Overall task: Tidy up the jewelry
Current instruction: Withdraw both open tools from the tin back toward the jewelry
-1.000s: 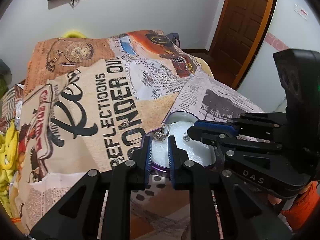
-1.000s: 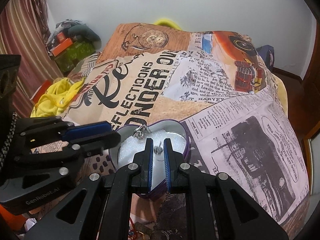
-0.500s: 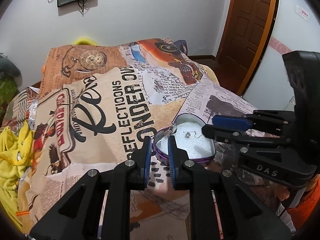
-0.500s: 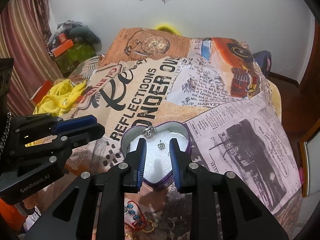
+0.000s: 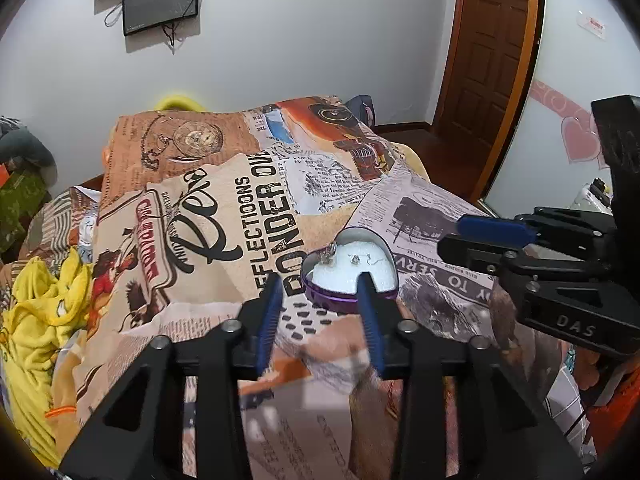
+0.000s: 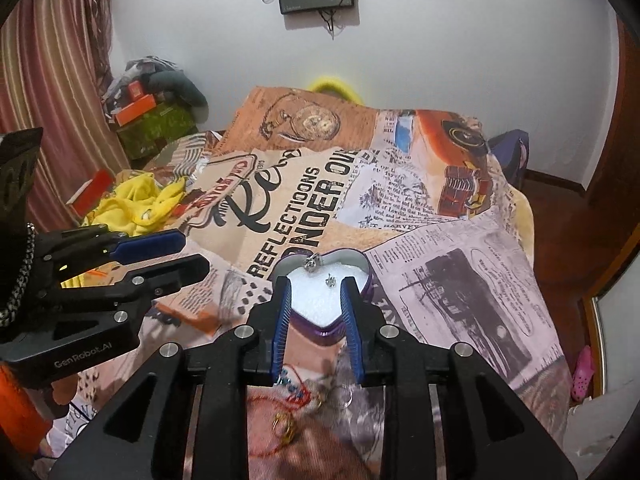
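Heart-shaped tin (image 5: 349, 276) sits on the bed's printed cover (image 5: 224, 216), lid off, white lining showing. Two small silver pieces (image 6: 313, 262) lie inside near its far rim. Left gripper (image 5: 320, 284) and right gripper (image 6: 316, 292) both hang above, jaws opening, nothing between them.

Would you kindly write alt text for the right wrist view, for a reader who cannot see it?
The right gripper, its jaws opening and empty, hangs over a purple heart-shaped tin holding two small silver pieces on white padding. The tin sits on a newspaper-print bedspread; more jewelry lies nearer, and the left gripper enters at left.
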The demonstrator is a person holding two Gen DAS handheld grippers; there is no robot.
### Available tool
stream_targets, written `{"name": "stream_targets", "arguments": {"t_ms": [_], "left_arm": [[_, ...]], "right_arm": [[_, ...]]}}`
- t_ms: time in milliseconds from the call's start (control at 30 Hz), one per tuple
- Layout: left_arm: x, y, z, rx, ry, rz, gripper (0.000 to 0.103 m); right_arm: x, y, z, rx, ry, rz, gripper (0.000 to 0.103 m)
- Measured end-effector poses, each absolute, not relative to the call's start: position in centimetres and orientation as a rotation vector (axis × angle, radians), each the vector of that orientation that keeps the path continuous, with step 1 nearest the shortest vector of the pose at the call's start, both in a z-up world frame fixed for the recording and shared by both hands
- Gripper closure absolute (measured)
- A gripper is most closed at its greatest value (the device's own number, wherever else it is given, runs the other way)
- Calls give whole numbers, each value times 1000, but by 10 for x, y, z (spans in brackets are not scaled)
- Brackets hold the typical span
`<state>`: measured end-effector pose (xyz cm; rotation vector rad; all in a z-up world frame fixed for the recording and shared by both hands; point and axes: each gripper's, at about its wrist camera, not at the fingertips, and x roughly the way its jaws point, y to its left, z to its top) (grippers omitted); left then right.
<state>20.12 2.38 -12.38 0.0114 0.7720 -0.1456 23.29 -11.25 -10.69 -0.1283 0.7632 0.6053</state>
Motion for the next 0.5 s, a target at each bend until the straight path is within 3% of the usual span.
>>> {"name": "stream_targets", "arguments": {"t_ms": [100, 500], "left_arm": [[189, 20, -120, 22, 773, -141, 60], [162, 9, -137, 51, 844, -149, 55]], "right_arm": [[224, -120, -104, -114, 746, 595, 61], [191, -142, -106, -107, 751, 547, 61]]}}
